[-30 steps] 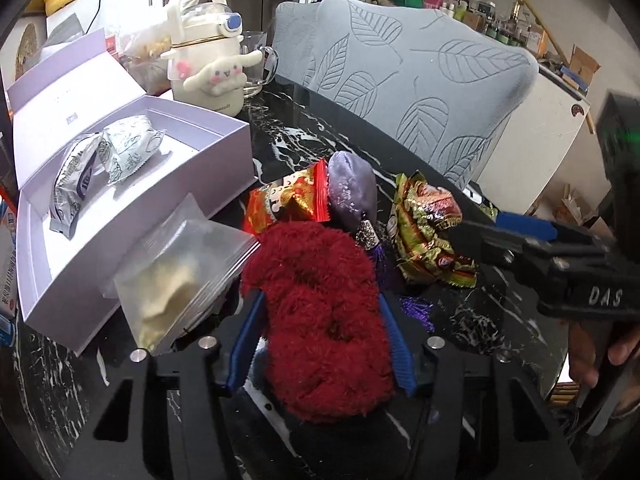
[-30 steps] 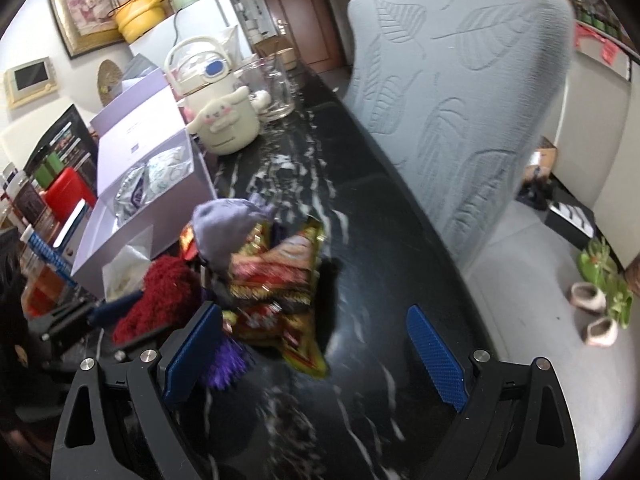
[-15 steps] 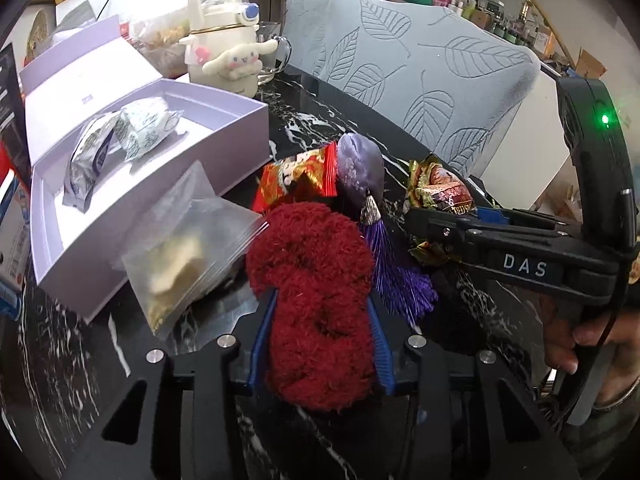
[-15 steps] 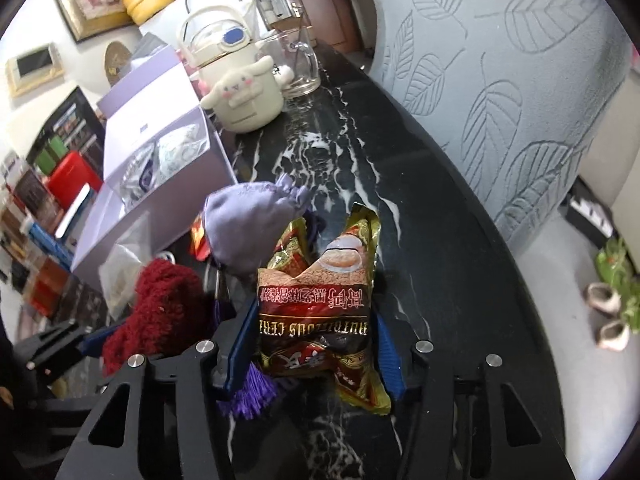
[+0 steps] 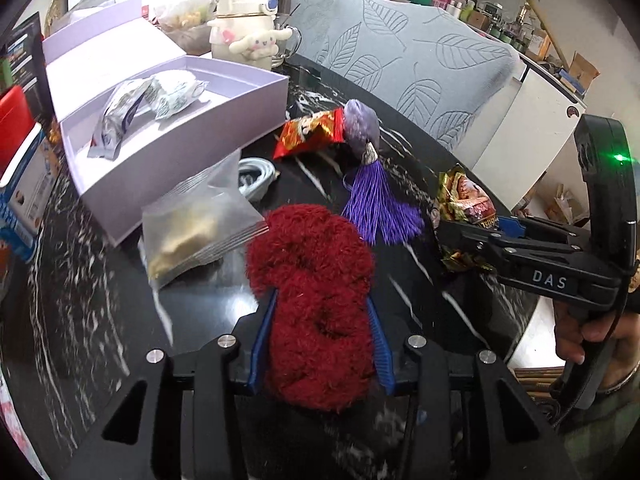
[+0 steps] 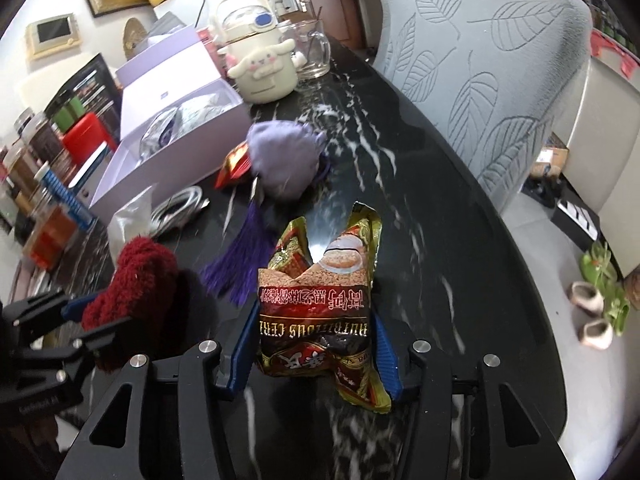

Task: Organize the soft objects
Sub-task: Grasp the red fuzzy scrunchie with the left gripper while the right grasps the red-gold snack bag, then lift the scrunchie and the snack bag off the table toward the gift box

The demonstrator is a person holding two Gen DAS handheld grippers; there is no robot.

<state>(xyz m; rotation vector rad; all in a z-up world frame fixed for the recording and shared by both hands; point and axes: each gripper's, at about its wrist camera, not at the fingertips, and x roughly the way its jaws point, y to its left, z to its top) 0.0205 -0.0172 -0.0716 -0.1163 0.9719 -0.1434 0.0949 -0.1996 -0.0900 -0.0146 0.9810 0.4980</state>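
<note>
On the black, white-veined worktop [image 5: 80,280], the left gripper [image 5: 320,344] has its jaws clamped on a fuzzy dark-red knit piece [image 5: 316,300], held low at 6 o'clock in the left wrist view. At 10 o'clock of it lies a clear crinkly zip bag [image 5: 196,228], leaning against an open lilac cardboard box [image 5: 180,160] with foil packets inside. At 12 o'clock sit a red snack packet [image 5: 308,136] and a soft lavender pouch [image 5: 360,124] with a purple tassel [image 5: 380,204]. The right gripper [image 6: 316,340], jaws clamped, holds a glossy red-gold cereal packet [image 6: 320,304]. A coiled grey cable [image 6: 180,208] lies beside the box.
</note>
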